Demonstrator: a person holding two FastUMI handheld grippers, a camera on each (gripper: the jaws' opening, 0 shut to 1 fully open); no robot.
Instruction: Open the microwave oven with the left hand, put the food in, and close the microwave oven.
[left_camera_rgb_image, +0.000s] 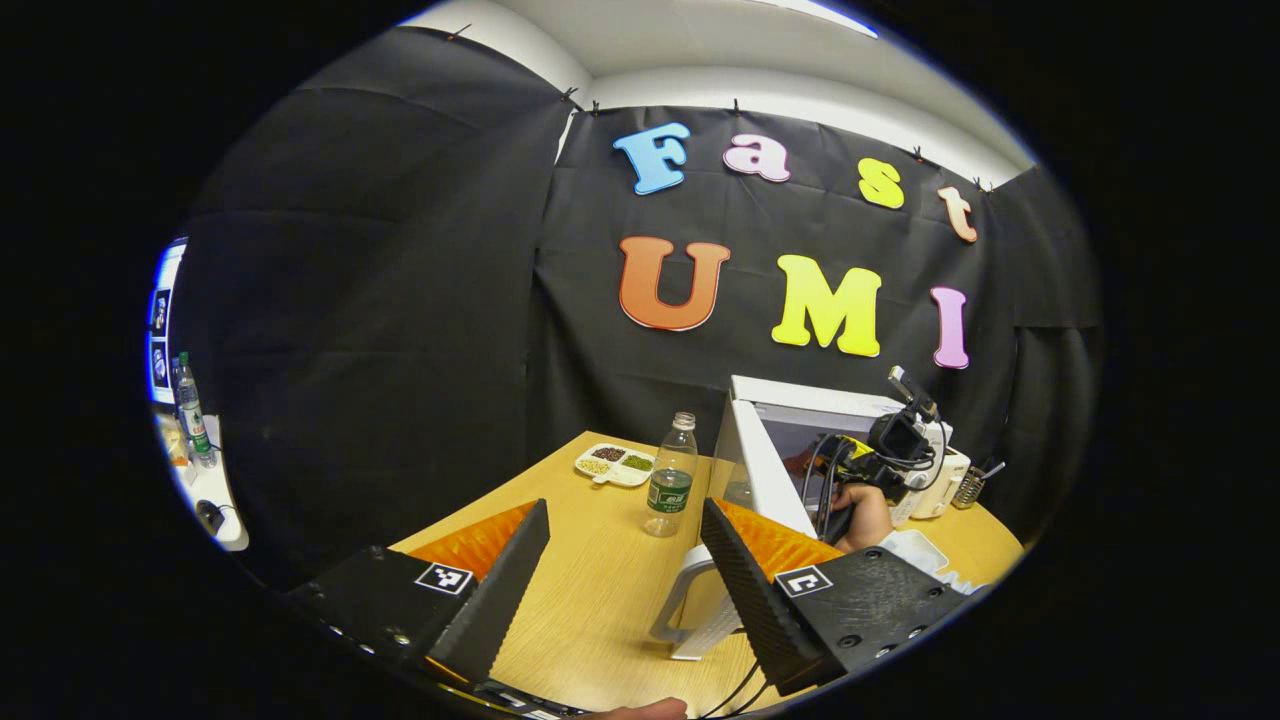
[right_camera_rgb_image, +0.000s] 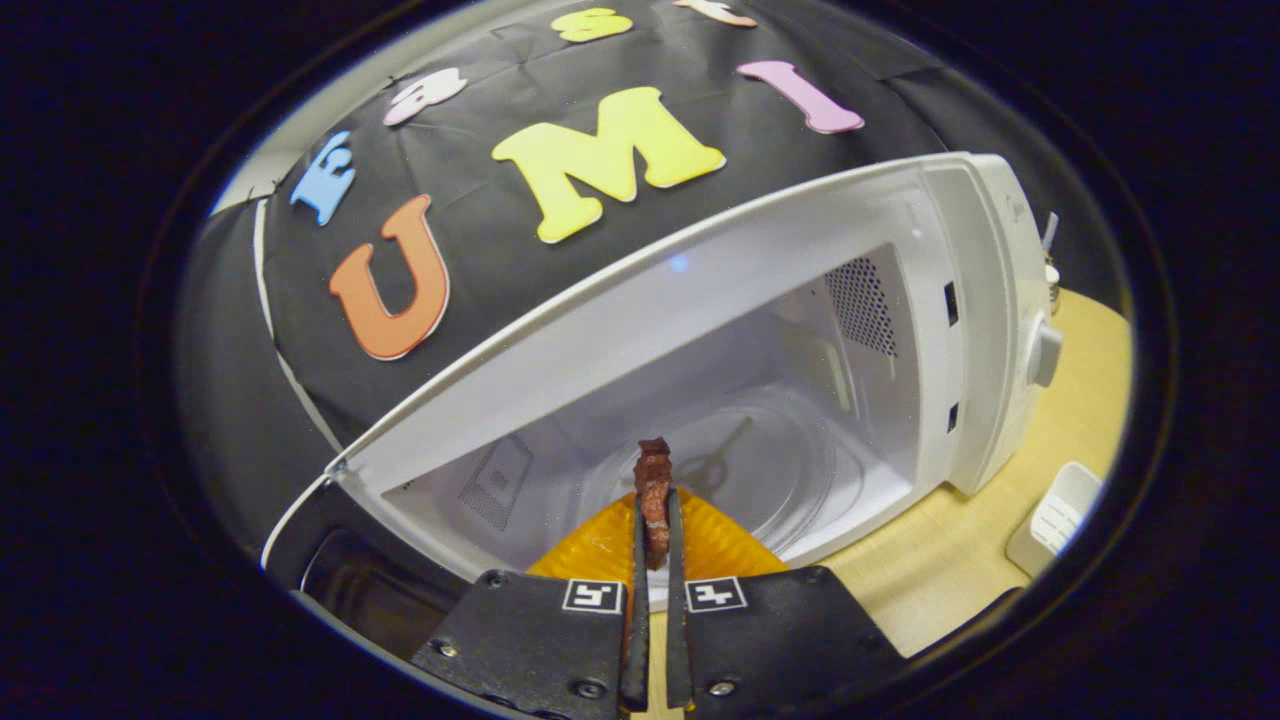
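Microwave oven (right_camera_rgb_image: 940, 330) sitting on the wooden table (right_camera_rgb_image: 930, 560) with its door (left_camera_rgb_image: 765, 470) swung wide open, white cavity fully exposed. Glass turntable (right_camera_rgb_image: 770, 470) visible on the cavity floor, vent grille on the inner right wall, control knob (right_camera_rgb_image: 1043, 352) on the front panel off to the right.

Right gripper (right_camera_rgb_image: 655, 520) clenched tight on the food (right_camera_rgb_image: 655, 480), a thin dark reddish-brown strip pinched between both fingers and sticking up past the tips. Held right at the mouth of the cavity, in front of the turntable, not set down yet.

Left gripper (left_camera_rgb_image: 625, 560) released, fingers spread wide apart, nothing between them, hanging over the table back from the microwave oven. From the left gripper view: clear water bottle (left_camera_rgb_image: 671, 476) standing upright on the table just left of the open door, white divided dish (left_camera_rgb_image: 615, 464) with three little portions of stuff further back near the booth wall. Some white plastic item (left_camera_rgb_image: 690, 610) lying on the table just beside the right finger, can't tell what it is. Also a hand (left_camera_rgb_image: 865, 515) holding the other gripper up in the door opening.
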